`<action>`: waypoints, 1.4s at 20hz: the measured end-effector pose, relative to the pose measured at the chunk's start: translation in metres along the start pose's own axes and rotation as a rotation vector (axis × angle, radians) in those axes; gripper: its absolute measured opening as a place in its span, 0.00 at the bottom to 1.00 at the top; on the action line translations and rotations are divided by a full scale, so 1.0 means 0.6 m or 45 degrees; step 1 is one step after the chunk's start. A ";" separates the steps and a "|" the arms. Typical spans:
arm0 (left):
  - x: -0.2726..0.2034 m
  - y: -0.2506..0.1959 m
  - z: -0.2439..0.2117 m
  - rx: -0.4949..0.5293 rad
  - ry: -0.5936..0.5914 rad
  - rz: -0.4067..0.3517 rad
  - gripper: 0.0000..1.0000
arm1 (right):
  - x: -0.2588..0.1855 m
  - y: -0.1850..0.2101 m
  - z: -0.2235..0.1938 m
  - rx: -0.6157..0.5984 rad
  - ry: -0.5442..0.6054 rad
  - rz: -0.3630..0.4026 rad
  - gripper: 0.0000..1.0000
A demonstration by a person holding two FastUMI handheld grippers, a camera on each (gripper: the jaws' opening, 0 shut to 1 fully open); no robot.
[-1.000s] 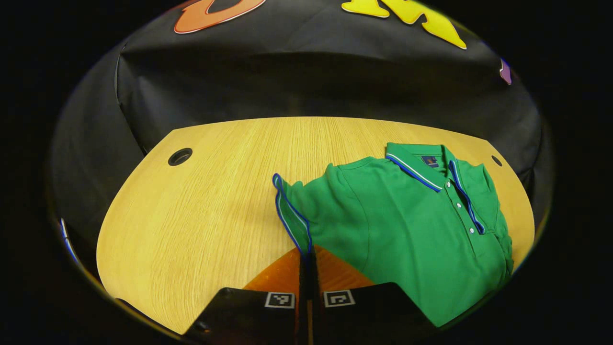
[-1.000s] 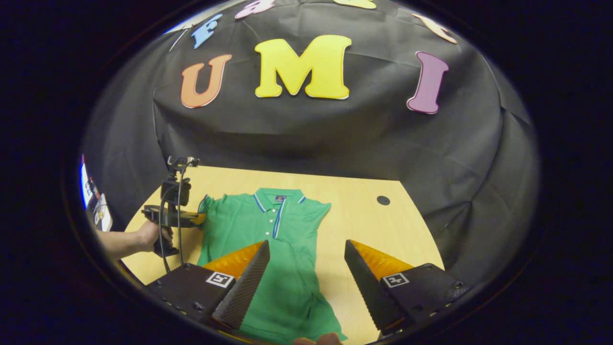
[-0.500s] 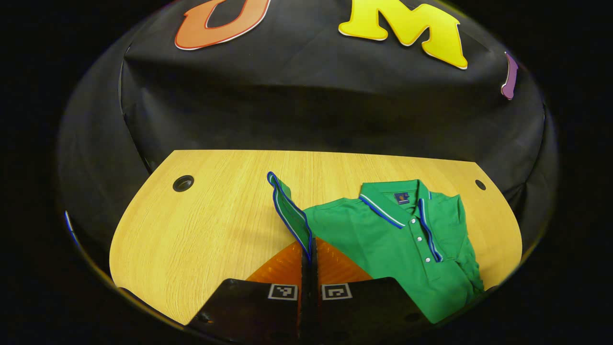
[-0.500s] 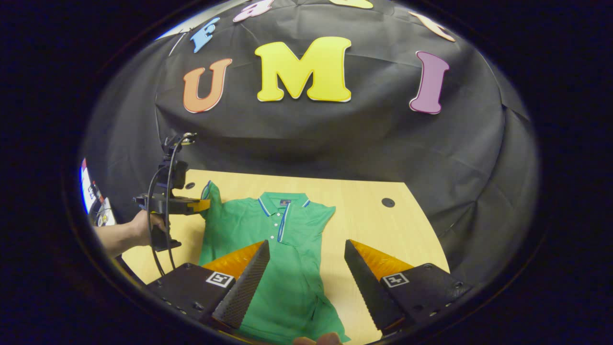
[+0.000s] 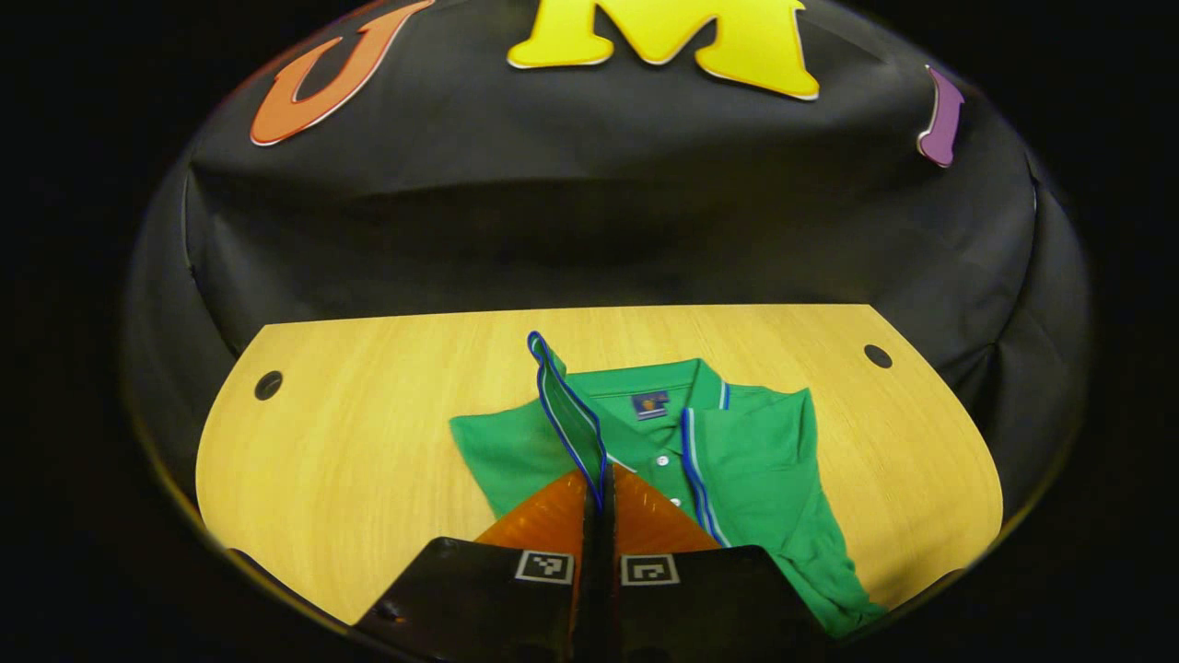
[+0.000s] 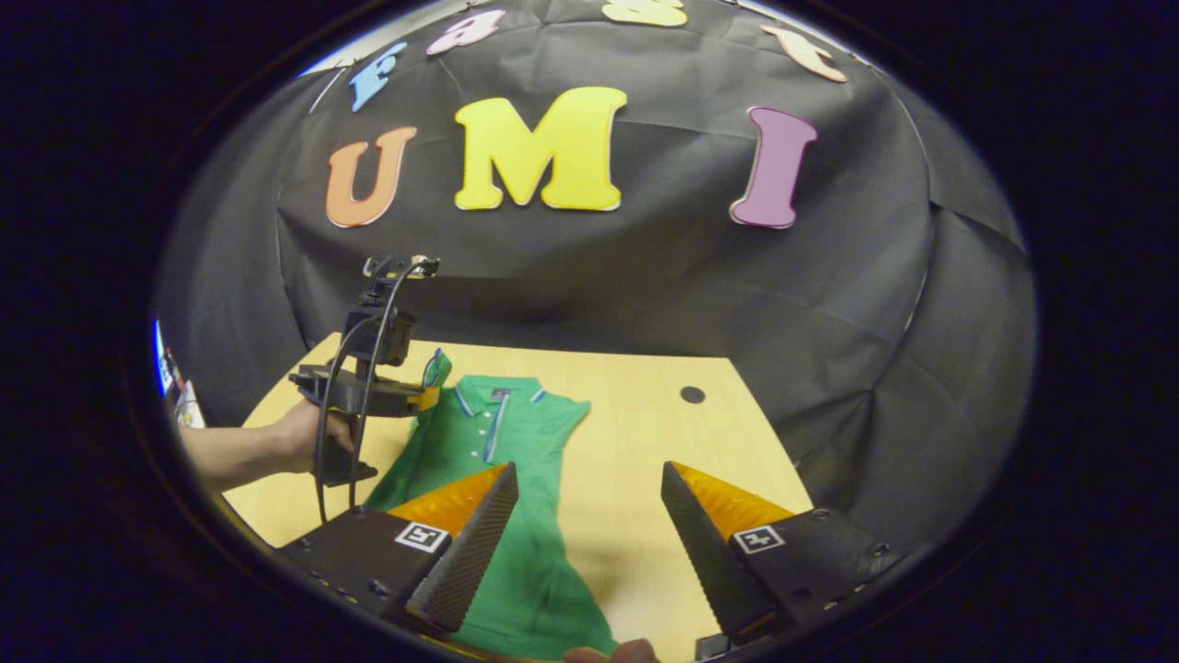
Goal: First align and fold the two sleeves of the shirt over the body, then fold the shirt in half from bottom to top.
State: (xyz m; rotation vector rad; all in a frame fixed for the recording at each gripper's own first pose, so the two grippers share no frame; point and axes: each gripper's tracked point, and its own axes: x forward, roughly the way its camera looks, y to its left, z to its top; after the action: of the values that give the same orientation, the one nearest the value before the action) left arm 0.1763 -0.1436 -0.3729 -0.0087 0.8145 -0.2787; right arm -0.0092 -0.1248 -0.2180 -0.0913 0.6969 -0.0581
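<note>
Green sleeve (image 5: 569,419) pinched in left hand-held gripper (image 5: 597,497); right hand-held gripper (image 6: 589,525) open above table (image 6: 636,433)

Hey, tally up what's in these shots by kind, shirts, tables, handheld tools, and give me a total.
Green polo shirt with blue-and-white trim: 1
Light wooden table with round cable holes: 1
Handheld two-finger tools: 2, the left tool pinching the shirt's sleeve cuff, the right tool open above the table
Total: 4
</note>
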 end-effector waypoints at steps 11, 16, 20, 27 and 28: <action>-0.103 -0.002 0.013 0.000 -0.104 0.120 1.00 | -0.002 -0.023 0.015 0.016 -0.057 0.001 0.96; -0.256 0.028 0.036 -0.083 -0.272 0.177 1.00 | -0.026 0.030 0.020 -0.017 -0.111 0.103 0.96; -0.377 0.047 0.022 -0.096 -0.364 0.220 1.00 | -0.051 0.059 0.008 -0.031 -0.133 0.164 0.96; -0.489 0.057 -0.069 -0.049 -0.393 0.209 1.00 | -0.091 0.059 -0.053 -0.067 -0.091 0.181 0.96; -0.496 0.060 -0.089 -0.051 -0.371 0.205 1.00 | -0.096 0.056 -0.070 -0.075 -0.067 0.182 0.96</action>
State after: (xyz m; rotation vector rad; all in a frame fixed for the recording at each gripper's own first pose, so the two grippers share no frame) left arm -0.0474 -0.0299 -0.2009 -0.0204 0.5271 -0.1050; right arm -0.0793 -0.0890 -0.2169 -0.0990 0.6513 0.1018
